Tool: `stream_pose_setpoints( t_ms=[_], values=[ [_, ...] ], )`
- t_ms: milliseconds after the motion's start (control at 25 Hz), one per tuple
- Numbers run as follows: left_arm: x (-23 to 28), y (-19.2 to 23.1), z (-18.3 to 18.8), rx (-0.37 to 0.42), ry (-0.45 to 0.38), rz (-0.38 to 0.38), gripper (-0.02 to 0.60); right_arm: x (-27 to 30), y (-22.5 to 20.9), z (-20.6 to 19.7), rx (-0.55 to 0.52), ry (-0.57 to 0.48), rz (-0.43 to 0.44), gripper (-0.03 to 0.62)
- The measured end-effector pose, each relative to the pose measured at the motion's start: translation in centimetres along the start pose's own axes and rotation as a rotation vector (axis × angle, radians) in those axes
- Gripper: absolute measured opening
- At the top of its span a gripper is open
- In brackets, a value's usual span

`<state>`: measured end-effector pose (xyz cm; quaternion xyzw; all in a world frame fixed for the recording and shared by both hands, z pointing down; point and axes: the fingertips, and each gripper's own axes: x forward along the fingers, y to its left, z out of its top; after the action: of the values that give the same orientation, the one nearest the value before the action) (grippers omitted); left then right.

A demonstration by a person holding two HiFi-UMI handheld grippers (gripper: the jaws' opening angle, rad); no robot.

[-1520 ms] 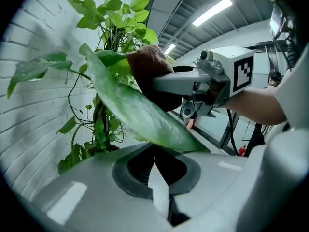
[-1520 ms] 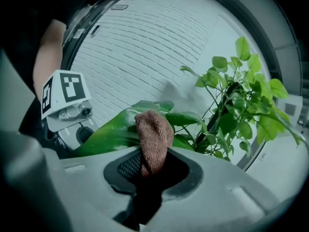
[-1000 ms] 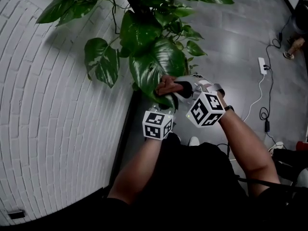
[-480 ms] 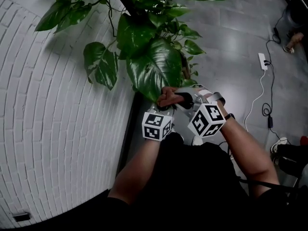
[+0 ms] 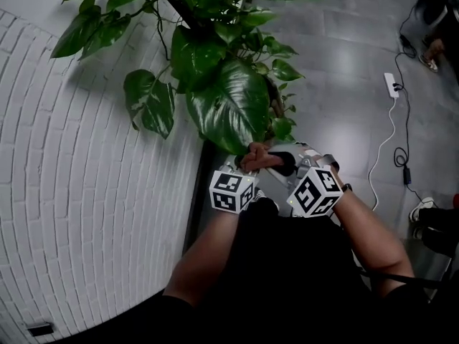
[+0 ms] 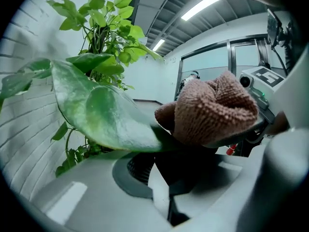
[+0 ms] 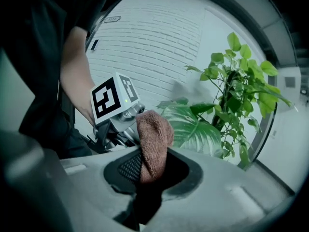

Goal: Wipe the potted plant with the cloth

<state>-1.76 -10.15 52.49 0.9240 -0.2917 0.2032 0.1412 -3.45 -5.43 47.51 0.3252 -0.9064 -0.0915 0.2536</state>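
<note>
Right gripper (image 7: 145, 192): jaws clamped on a folded brown terry cloth (image 7: 153, 134), with a rounded wad standing proud of the tips. Left gripper (image 6: 176, 170): jaws drawn narrow, apparently pinching the tip of the large leaf (image 6: 104, 115). The leaf's point runs down into the dark gap between them, so I read this as a hold rather than a rest. Head view shows both grippers side by side under the lowest, biggest leaf of the potted plant (image 5: 215, 20), which stands against the white brick wall (image 5: 86, 213). The pot itself is hidden by foliage. The cloth wad sits at the leaf's tip end, touching or just beside the blade where the left jaws have it. The step in hand looks like wiping this one leaf, either the end of a stroke or the start of the next. To do it well, keep the left grip light, only enough to hold the blade flat and taut, because a pinch at the tip can bruise or tear it. Stroke with the soft bulge of the cloth, not the hard jaw tips, running along the midrib between stem and tip. Pulling sideways would load the stalk. Let the left gripper follow the leaf's natural droop rather than dragging it down. The upper face is glossy and broad, so cover it in overlapping passes. Neighbouring leaves crowd close above, so stay under them.
</note>
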Motion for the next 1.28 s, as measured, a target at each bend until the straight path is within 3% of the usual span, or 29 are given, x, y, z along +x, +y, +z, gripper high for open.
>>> stream_pose_setpoints(
  t_ms=[280,600,1000,1120,1280],
  values=[
    [-0.3,-0.5,0.1,0.011,0.004,-0.006,0.017,-1.6,1.6,-2.0,0.112,0.01,-0.009,0.063],
    [-0.8,-0.9,-0.3,0.024,0.011,-0.008,0.017,-3.6,2.2,-2.7,0.156,0.016,-0.023,0.063],
    [-1.4,0.2,-1.0,-0.012,0.002,0.028,0.017,-4.4,-1.4,-0.6,0.208,-0.045,-0.05,0.063],
    [-1.8,0.5,-1.0,-0.006,0.006,0.009,0.017,-3.8,-4.2,1.9,0.432,-0.166,-0.046,0.063],
    [-2.7,1.4,-1.6,-0.007,0.025,-0.005,0.017,-2.5,-9.4,4.5,0.927,-0.35,-0.005,0.063]
  ],
)
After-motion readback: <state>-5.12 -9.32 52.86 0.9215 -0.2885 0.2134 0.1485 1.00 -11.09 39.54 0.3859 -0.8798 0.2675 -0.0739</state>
